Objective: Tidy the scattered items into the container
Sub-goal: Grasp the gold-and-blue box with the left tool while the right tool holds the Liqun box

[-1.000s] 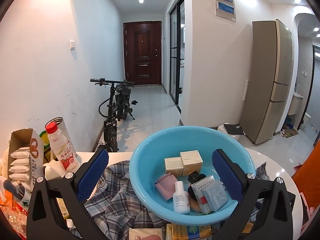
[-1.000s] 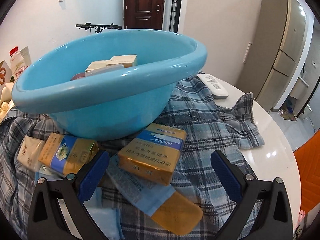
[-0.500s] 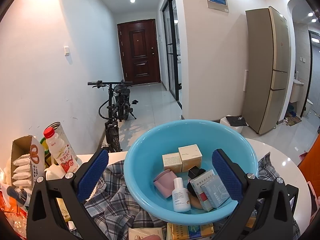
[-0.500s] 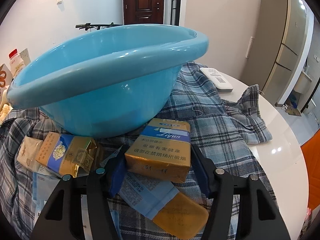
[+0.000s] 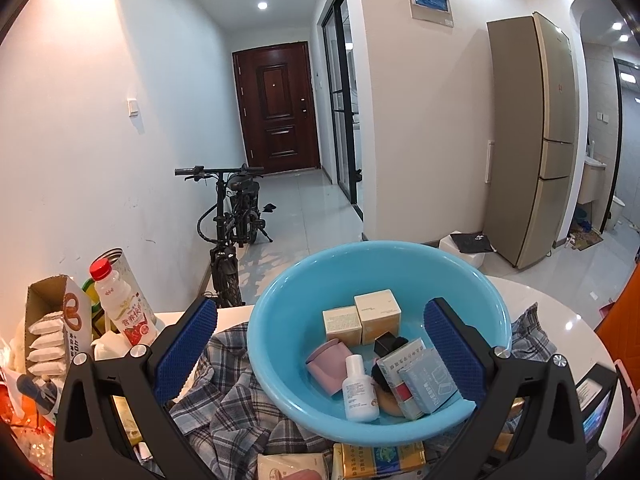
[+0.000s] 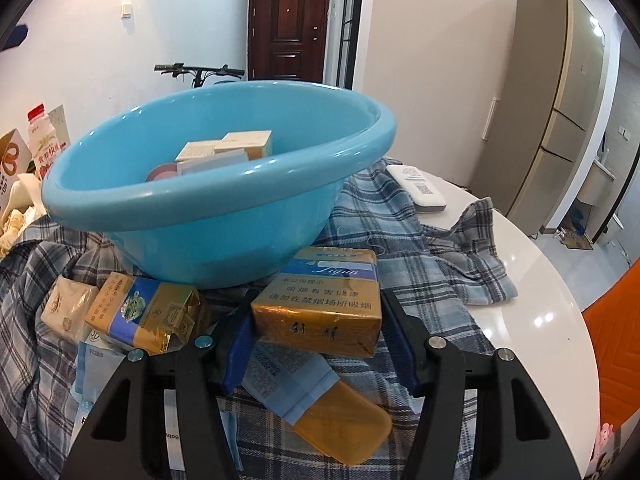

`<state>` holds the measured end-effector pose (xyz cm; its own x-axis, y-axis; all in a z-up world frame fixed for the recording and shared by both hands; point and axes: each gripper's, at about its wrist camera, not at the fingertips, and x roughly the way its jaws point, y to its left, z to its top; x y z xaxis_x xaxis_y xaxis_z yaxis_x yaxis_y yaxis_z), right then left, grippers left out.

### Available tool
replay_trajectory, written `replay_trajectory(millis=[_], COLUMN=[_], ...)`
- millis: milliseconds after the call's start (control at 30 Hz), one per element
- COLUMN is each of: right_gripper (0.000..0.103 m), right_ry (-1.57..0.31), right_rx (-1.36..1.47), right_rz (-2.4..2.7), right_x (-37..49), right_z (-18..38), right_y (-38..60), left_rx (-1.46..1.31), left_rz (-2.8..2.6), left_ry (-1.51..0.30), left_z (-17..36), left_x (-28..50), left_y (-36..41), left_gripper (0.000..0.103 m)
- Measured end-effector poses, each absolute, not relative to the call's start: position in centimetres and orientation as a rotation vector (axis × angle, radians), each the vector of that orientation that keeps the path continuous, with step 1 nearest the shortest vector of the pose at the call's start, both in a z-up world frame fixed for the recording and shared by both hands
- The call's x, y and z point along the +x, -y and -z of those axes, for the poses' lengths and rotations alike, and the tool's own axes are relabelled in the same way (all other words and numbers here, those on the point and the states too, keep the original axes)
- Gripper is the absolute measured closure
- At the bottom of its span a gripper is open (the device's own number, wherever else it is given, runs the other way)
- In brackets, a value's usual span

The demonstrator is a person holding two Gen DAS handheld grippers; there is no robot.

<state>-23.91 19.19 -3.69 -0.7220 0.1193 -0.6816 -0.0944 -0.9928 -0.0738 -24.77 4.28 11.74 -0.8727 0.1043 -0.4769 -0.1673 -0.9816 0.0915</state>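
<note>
My right tongs (image 6: 318,344) squeeze a gold cigarette pack (image 6: 320,300).
The boxy, shiny pack sits on the soft plaid cloth (image 6: 420,256) just in front of the round, smooth blue plastic basin (image 6: 208,216). My left tongs (image 5: 320,344) hang wide apart over the basin, holding nothing.

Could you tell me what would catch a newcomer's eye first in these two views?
The big blue basin on the plaid cloth, part-filled with small boxes and bottles, dominates both views. In front of it, the right gripper is clamped on a gold and blue cigarette pack, while the left gripper hangs open above the basin.
</note>
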Motion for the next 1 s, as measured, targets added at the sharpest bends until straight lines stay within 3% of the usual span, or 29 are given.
replay_trajectory(millis=[267, 433, 600, 1000], right_gripper=[0.042, 0.042, 0.042, 0.042], right_ry=[-0.046, -0.1, -0.138, -0.313], right_rx=[-1.096, -1.082, -1.08, -1.047], right_rz=[-2.815, -2.835, -2.846, -2.848], right_x=[-23.6, -23.2, -23.0, -22.4], right_z=[3.1, 2.7, 2.5, 1.7], right_y=[-21.3, -21.9, -22.3, -25.2], left_rx=[-0.89, -1.048, -1.186, -1.267], left_rz=[-2.889, -2.779, -2.717, -2.676], left_ry=[-0.285, -0.18, -0.168, -0.146], left_z=[-7.6, -2.6, 1.3, 4.7], left_x=[-19.6, -16.7, -18.3, -22.9], left_y=[-2.1, -1.5, -3.6, -7.0], left_gripper=[0.0, 0.0, 0.0, 0.0])
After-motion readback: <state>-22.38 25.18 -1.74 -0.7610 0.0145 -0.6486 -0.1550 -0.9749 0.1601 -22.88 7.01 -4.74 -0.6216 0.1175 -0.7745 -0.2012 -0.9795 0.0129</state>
